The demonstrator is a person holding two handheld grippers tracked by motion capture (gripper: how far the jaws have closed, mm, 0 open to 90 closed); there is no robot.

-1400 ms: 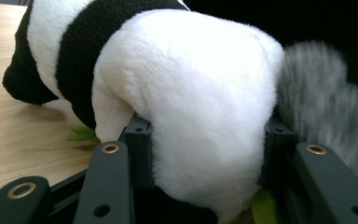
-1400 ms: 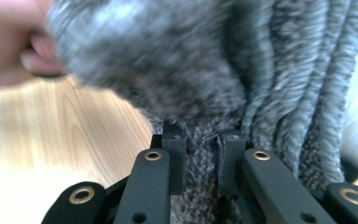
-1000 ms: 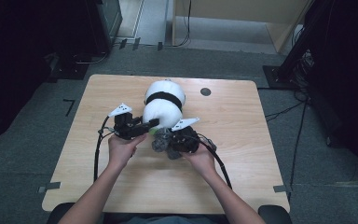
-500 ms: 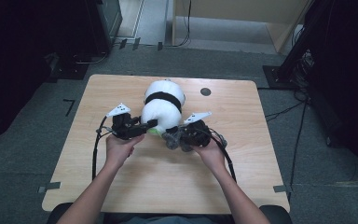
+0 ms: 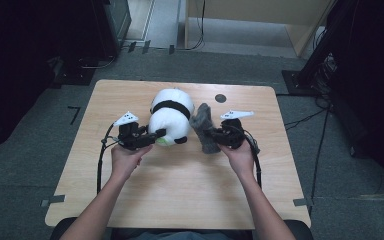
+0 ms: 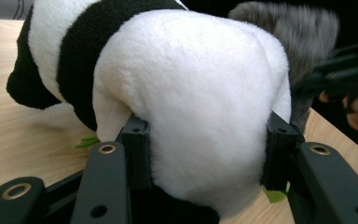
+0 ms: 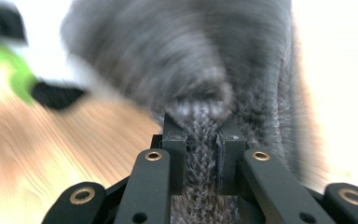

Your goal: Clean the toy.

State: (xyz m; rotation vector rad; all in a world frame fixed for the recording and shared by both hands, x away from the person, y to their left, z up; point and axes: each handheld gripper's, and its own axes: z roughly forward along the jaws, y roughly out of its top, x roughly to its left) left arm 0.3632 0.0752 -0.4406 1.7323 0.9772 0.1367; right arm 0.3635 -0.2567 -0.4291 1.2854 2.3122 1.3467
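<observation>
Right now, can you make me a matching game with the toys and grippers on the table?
Column one:
1. panda plush
2. grey furry cloth
3. left hand-held gripper
4. black dot

Column two:
A. pinched in the right hand-held gripper
B. flat on the table, far side
C. white with a black band
D. squeezing the panda's white end

Pairs: 1-C, 2-A, 3-D, 4-B

Table (image 5: 180, 190) evenly lit from overhead, soft shadows w/ no glare, but room edges go near-black left & right in the high view. Left gripper view sharp up close on the white plush panda (image 6: 205, 102), bg soft. Right gripper view heavily motion-blurred: grey knit cloth (image 7: 205, 70) smeared, far side blown out white.
</observation>
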